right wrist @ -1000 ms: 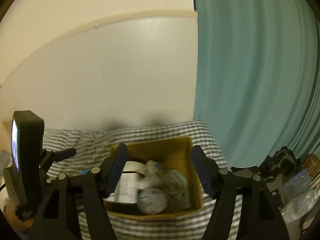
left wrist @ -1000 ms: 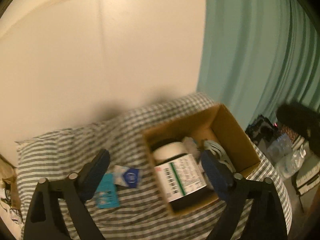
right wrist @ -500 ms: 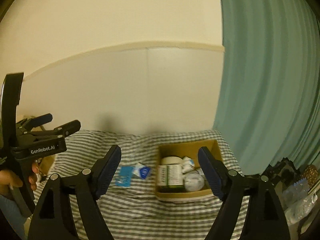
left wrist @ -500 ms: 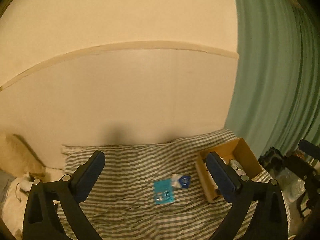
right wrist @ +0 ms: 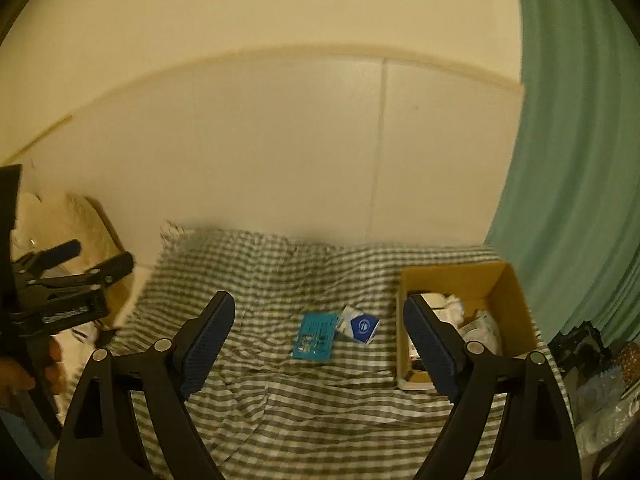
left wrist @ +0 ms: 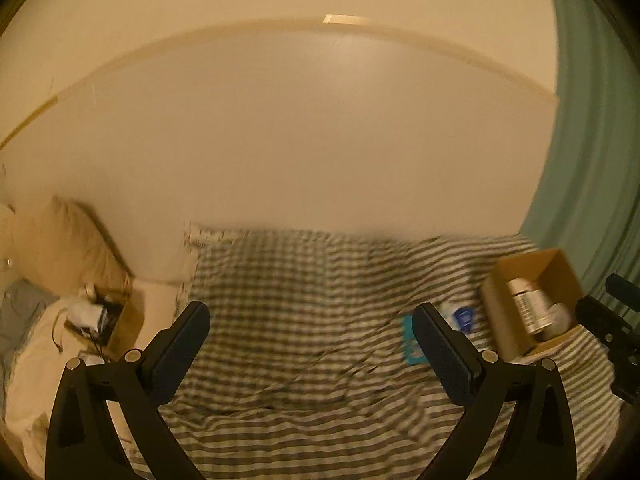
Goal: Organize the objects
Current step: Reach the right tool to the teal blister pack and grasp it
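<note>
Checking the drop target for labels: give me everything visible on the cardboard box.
The cardboard box is a plain brown open-top carton with no lid or flaps showing. It sits upright on the striped cloth at its right end, near the green curtain. It holds a white labelled bottle lying on its side and pale crumpled items. The blue-and-white packet lies left of it, apart. Neither gripper touches it.

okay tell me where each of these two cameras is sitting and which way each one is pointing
Left wrist: on the left tongs, open, facing the striped cloth and wall; right tongs' tip at right.
Right wrist: on the right tongs, open, facing the cardboard box; left tongs and hand at left.
Shared: cloth, box, teal card, blue-white packet.
</note>
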